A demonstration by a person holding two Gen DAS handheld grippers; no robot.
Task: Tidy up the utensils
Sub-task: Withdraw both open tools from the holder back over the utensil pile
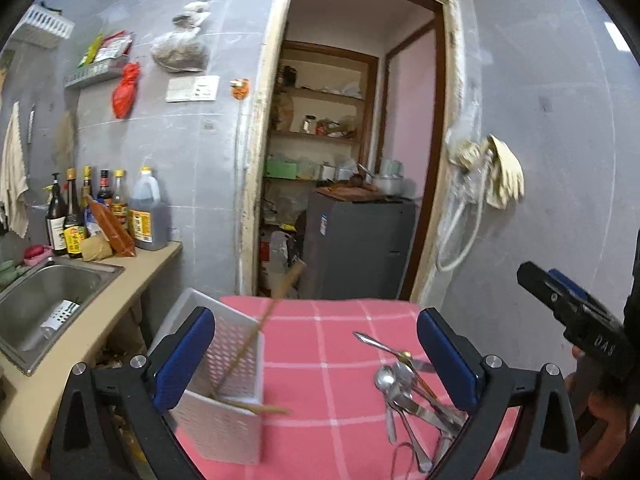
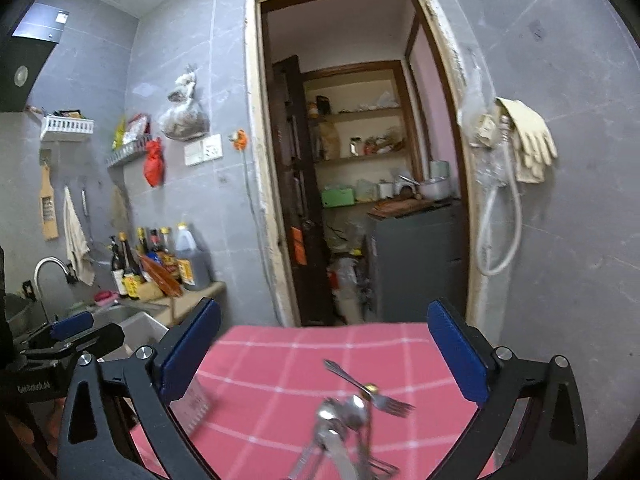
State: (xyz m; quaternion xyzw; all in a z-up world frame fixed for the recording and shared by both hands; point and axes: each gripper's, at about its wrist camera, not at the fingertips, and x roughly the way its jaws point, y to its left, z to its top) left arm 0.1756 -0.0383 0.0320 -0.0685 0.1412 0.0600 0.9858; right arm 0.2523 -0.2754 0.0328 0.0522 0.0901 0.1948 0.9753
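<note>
Utensils [image 1: 404,392] are lying heaped on the pink checked desk [image 1: 340,332] in the left wrist view, handles running toward the camera, beside a white perforated holder [image 1: 224,396] with chopsticks [image 1: 256,332] leaning up and away. Left tool [image 1: 316,360] is gaping, gripping nothing. Right wrist view: utensils [image 2: 344,420] are blurring, 1 fork [image 2: 384,402] lying crosswise, tines right; right tool [image 2: 324,360] is gaping, empty.

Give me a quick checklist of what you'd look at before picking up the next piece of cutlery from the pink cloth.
1. Left gripper open with nothing between its fingers: ok.
2. Right gripper open with nothing between its fingers: ok.
3. White holder standing upright on the pink cloth: ok.
4. Room left in the holder, which has only chopsticks in it: ok.
5. Cutlery pile easy to pick one piece from: not ok, the pieces overlap.
6. Fork lying clear of the other pieces: cannot tell, blurred.
</note>
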